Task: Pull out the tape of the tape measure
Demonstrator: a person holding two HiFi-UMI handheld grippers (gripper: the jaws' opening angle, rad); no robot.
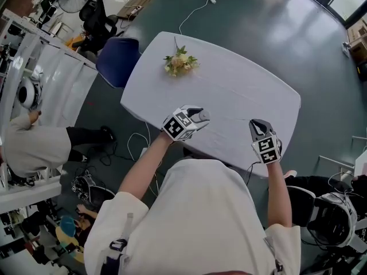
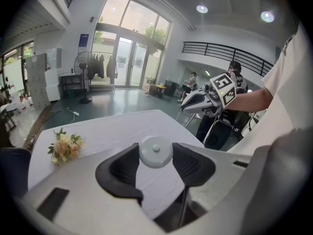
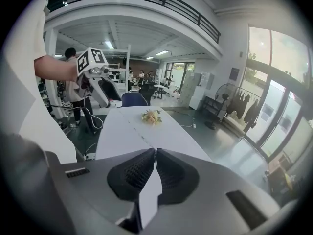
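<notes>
Head view: I'm hovering both claws over the counter's (image 1: 241, 90) near edge, with the left claw (image 1: 202, 117) well apart from the right claw (image 1: 257, 125).

Left gripper view: my left claw is pinching the round white tape measure (image 2: 155, 152) at its tips.

Right gripper view: the right claw is sitting closed and empty, so I'm reckoning the tape measure is lying off to its left.

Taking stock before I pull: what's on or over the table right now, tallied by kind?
Flower bouquet: 1
Tape measure: 1, round and white, clamped in the left gripper's fingers
Grippers: 2, left gripper and right gripper
Total: 4
</notes>
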